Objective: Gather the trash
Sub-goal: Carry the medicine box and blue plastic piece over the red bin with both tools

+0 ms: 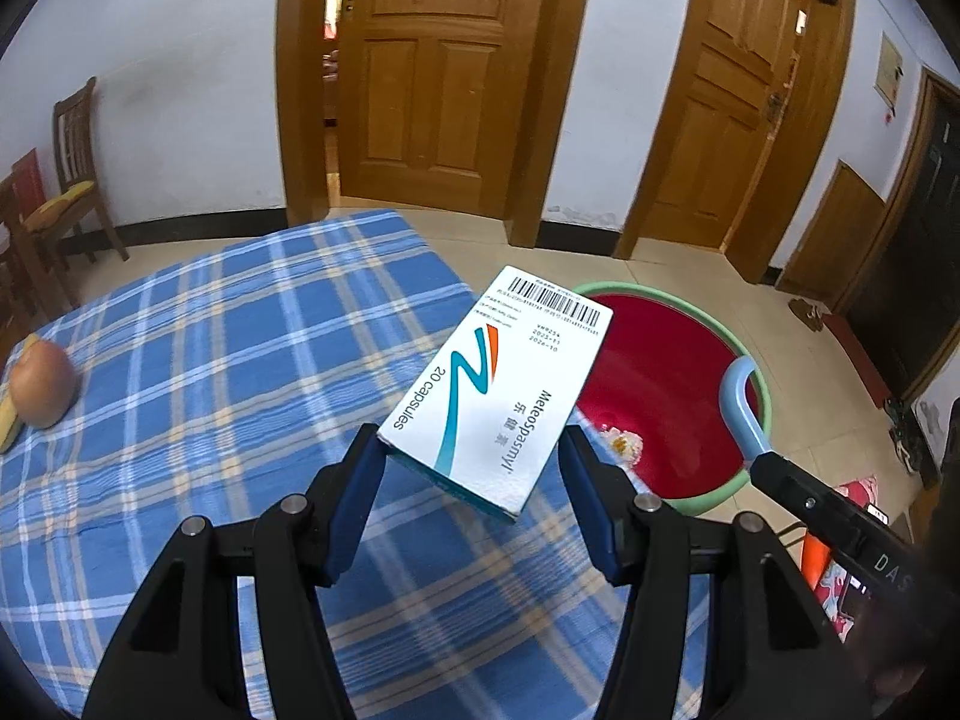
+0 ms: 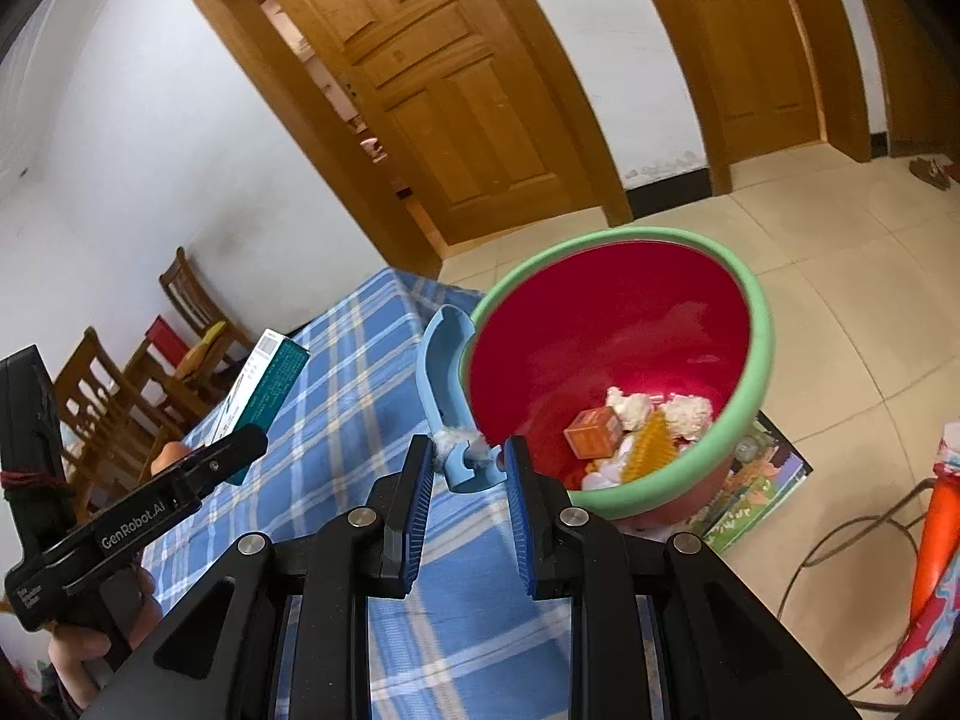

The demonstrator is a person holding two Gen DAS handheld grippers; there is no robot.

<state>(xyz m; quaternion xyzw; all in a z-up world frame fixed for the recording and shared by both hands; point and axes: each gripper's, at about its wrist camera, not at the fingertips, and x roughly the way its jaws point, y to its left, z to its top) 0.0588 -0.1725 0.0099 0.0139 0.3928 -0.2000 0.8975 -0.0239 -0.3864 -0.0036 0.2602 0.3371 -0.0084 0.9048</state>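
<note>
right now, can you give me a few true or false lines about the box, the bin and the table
1. The left gripper holds a white medicine box. True.
2. The right gripper is empty. False: its fingers clamp the bin's light blue handle.
3. The red bin with a green rim is empty. False: crumpled paper, an orange box and a yellow piece lie inside.
4. A blue plaid cloth covers the table. True.
5. An apple sits on the cloth. True.
</note>
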